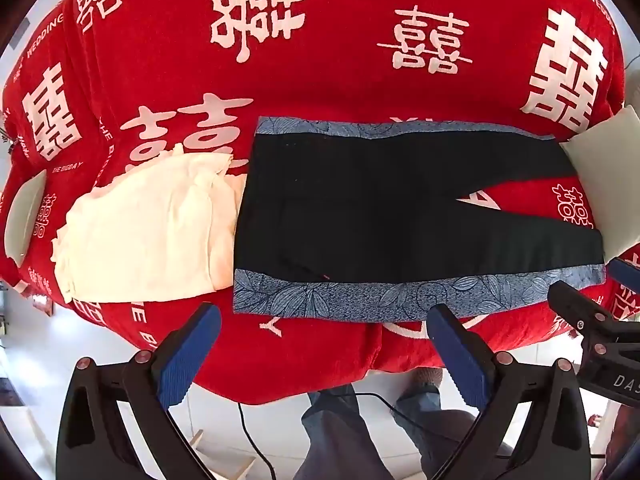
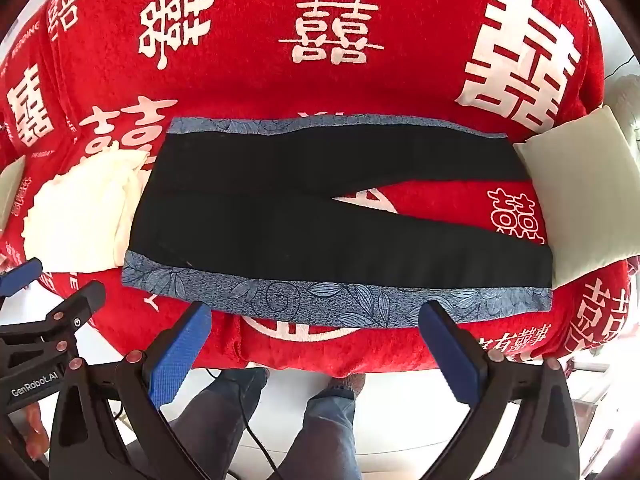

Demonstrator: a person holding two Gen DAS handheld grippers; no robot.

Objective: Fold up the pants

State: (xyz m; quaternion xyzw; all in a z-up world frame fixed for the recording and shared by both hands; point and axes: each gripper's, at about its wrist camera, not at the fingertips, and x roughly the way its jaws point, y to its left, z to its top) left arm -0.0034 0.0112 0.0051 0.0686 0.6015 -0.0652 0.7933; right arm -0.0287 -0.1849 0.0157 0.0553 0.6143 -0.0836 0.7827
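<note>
Left gripper (image 1: 322, 354): nearest the camera, pointing steeply down, blue-padded fingers (image 1: 188, 360) spread wide with nothing between them — it hangs over the near edge of the blanket, just short of the pants.
Right gripper (image 2: 316, 354): likewise wide and empty, its fingers (image 2: 454, 354) above the blanket's near edge, close to the pants' near band.
Person: legs (image 2: 328, 420) in blue trousers stand on a pale floor below the grippers, on the near side of the pants; a thin black cable (image 1: 256, 444) trails beside them.
Pants (image 2: 320, 224): black, laid flat across a red blanket, waist to the left, two legs running right with a narrow wedge of red between them; a blue leaf-patterned band (image 2: 320, 298) runs along the near side, and another along the far side.
Cream cloth (image 1: 144, 232): folded, touching the pants' waist end on the left.
Cushion (image 2: 584, 192): pale — it lies at the pants' right end, over the leg ends.
Blanket (image 2: 360, 88): red with large white characters, stretching well beyond the pants.
</note>
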